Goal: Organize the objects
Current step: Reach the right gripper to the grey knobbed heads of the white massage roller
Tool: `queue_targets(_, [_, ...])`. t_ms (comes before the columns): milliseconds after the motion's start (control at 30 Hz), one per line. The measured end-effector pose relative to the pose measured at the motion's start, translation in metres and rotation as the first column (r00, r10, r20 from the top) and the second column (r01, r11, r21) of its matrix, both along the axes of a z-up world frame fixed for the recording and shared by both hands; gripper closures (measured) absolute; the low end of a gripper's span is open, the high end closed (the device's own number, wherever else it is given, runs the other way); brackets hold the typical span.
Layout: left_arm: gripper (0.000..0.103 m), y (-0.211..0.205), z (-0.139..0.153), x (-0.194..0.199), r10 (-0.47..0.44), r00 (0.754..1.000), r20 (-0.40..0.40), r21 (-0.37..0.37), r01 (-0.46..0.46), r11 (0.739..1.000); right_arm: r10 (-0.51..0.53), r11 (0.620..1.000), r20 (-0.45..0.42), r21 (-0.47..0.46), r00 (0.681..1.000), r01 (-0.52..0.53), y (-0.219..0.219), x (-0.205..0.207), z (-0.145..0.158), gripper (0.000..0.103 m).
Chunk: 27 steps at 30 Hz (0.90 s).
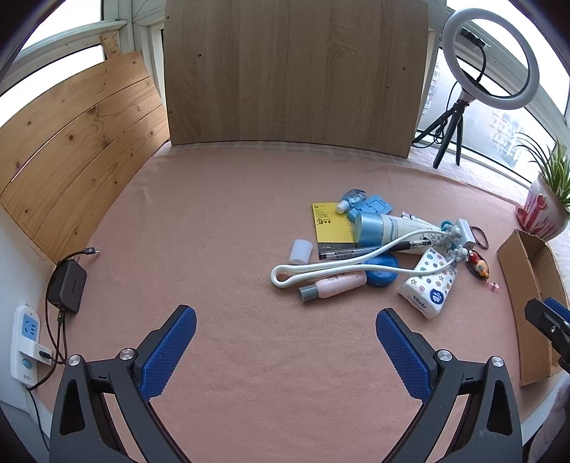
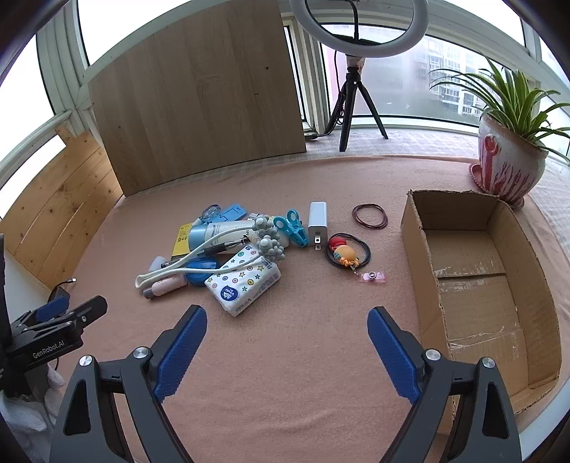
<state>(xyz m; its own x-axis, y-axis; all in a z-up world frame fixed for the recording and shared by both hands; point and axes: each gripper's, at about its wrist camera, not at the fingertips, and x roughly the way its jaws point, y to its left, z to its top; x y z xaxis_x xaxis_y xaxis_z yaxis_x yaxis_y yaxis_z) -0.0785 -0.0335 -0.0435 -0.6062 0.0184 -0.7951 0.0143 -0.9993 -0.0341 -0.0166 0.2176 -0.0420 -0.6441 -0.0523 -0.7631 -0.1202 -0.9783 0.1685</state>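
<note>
ring light [image 2: 358,26] on a black tripod [image 2: 351,107] by the window. potted plant [image 2: 509,156] at the table's far right. wood panel [image 1: 295,71] leaning upright behind. black power adapter [image 1: 67,285] beside a white power strip [image 1: 25,338], far left.

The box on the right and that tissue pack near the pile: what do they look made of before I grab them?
Cardboard box: corrugated brown cardboard, matte, judging by the ragged torn rim and glossy tape strips across the floor. Tissue pack: soft, slightly shiny plastic film wrap printed with stars and dots; it creases at the corners, so it probably squashes under the pads.
</note>
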Motion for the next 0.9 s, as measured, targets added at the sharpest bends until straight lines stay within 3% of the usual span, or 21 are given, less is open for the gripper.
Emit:
queue_targets(400, [0.008,-0.019,-0.025,-0.043,0.023,0.998,0.056,0.051,-0.026,0.998,0.001,1.000,0.034,-0.020,0.999,-0.001,0.006,-0.043,-0.012,0.029])
queue_targets(600, [0.014,-0.023,-0.038,-0.064,0.025,0.996,0.080,0.071,-0.031,0.997,0.002,0.997,0.092,-0.081,0.996,0.005,0.012,-0.074,-0.027,0.045])
queue_targets(900, [0.020,-0.041,-0.060,-0.092,0.051,0.988,0.145,0.139,-0.071,0.988,0.020,0.991,0.178,-0.130,0.984,0.003,0.003,-0.113,-0.051,0.053])
